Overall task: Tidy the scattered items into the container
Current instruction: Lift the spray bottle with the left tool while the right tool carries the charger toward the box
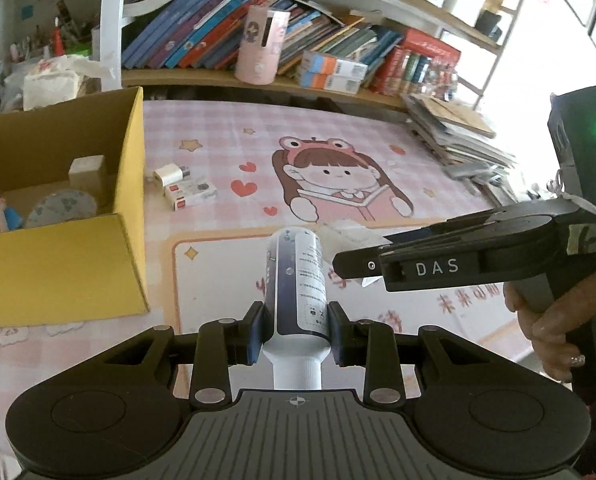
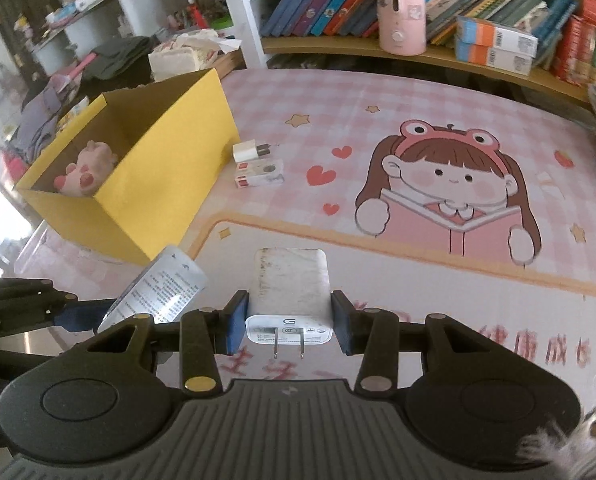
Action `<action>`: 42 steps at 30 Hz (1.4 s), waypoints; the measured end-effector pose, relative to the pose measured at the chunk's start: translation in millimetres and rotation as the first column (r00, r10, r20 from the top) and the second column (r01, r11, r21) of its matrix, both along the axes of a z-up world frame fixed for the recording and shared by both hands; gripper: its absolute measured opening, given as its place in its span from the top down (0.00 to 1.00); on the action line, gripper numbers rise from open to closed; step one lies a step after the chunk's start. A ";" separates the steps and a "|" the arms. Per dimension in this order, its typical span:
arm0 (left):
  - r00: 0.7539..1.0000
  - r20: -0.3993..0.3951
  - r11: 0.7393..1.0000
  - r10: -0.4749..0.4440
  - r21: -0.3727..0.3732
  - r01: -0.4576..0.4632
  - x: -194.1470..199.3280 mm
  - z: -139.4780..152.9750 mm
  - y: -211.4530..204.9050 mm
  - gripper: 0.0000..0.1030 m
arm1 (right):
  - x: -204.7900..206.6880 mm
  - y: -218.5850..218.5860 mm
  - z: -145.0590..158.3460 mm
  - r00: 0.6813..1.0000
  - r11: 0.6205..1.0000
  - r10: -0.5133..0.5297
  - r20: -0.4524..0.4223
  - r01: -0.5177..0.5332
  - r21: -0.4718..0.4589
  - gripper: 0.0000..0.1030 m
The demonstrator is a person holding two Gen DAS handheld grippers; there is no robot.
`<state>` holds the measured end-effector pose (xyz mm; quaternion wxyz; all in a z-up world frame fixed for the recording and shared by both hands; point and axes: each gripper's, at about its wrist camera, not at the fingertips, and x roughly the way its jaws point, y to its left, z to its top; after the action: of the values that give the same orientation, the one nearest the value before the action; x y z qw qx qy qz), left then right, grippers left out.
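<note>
The left gripper [image 1: 295, 330] is clamped on a dark-labelled tube [image 1: 298, 280], cap toward the camera, lifted over the pink desk mat [image 1: 338, 128]. The right gripper [image 2: 289, 322] pinches a white charger [image 2: 287, 288], prongs facing back. Both loads hover to the right of the yellow cardboard box [image 1: 57, 264], not yet inside. The box already holds a pink plush toy [image 2: 85, 168] and a few other pieces (hard to identify). Left outside, just beside its wall: a small white plug adapter [image 1: 169, 173] and two little cartons [image 1: 191, 193]. Roughly halfway, I judge.
</note>
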<state>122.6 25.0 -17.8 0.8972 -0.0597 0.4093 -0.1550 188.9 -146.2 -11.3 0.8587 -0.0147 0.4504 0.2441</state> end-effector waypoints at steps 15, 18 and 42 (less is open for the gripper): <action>0.993 0.001 0.992 -0.121 -0.038 0.121 -62.7 6.2 78.4 0.70 | -94.5 65.0 9.4 0.990 0.990 -0.139 0.008 0.139 0.004 0.60; 0.992 0.000 0.991 -0.129 -0.046 0.129 -73.4 6.3 90.8 0.70 | -109.5 77.8 9.4 0.989 0.989 -0.149 0.004 0.149 0.007 0.60; 1.000 0.001 0.997 -0.032 -0.073 0.032 -112.6 9.1 175.9 0.70 | -143.1 167.1 14.5 0.999 0.999 -0.044 0.010 0.043 0.003 0.60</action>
<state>10.0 200.8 -8.7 0.8917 -0.0862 0.4044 -0.1840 45.8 21.0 3.2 0.8661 -0.0051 0.4459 0.2258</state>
